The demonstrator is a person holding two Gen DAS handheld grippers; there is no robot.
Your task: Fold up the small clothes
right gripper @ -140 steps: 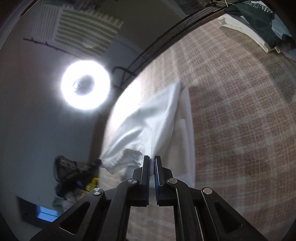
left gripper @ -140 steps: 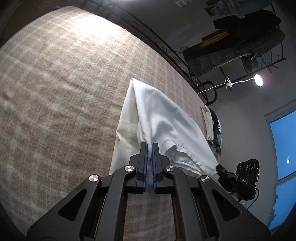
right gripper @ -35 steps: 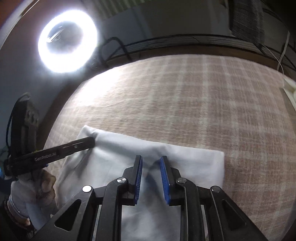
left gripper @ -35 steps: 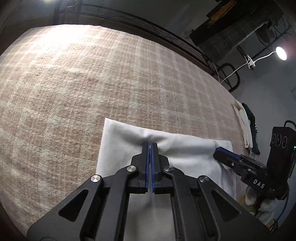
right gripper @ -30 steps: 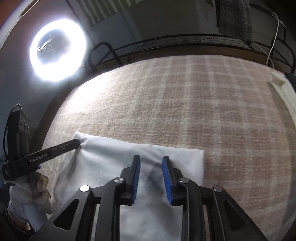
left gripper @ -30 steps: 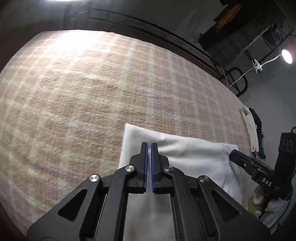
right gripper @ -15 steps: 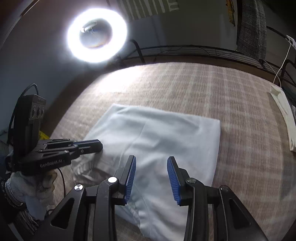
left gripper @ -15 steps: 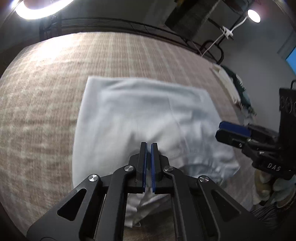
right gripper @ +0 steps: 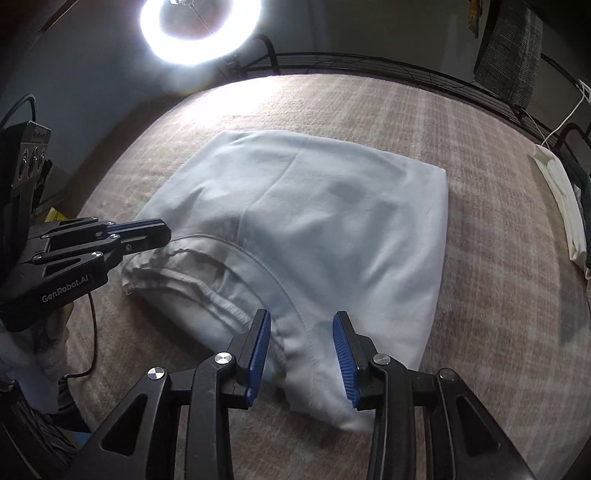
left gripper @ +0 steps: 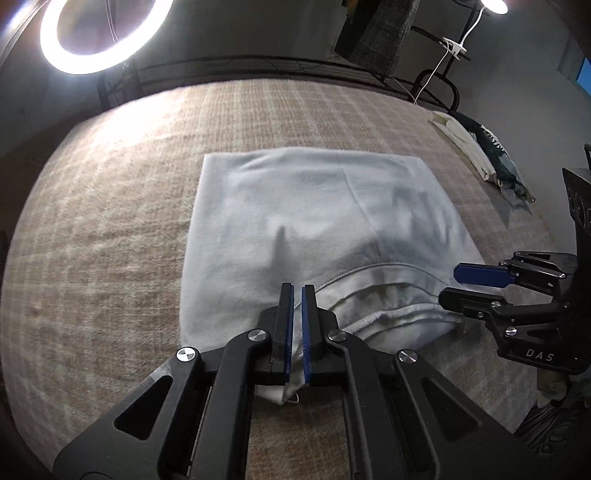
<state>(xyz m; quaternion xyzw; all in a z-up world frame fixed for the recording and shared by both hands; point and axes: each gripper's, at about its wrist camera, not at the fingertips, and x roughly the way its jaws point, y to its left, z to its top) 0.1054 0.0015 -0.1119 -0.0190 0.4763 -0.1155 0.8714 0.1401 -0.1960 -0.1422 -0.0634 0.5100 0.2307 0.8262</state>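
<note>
A white garment [left gripper: 325,214] lies folded in a rough rectangle on the plaid bedspread [left gripper: 110,221], its waistband and seams toward the near edge. My left gripper [left gripper: 297,291] hovers over the near left part of it. Its jaws stand almost together and are just starting to open, with nothing pinched between them. In the right wrist view the garment [right gripper: 332,221] fills the middle, and the left gripper [right gripper: 162,230] sits at its left edge by the waistband. My right gripper [right gripper: 301,321] is open above the near right corner, cloth below the fingers, not gripped. It also shows in the left wrist view as the right gripper [left gripper: 452,284].
A small pile of folded clothes [left gripper: 480,155] lies at the bedspread's far right edge, also seen as the pile [right gripper: 565,206]. A ring light [right gripper: 199,29] glares beyond a black metal rail [left gripper: 258,70]. A gloved hand [right gripper: 37,343] holds the left gripper.
Both grippers have drawn back from the garment's far fold to its near edge. The right gripper's jaws have spread wider. The garment now lies flat, with a small dimple left where it was pinched.
</note>
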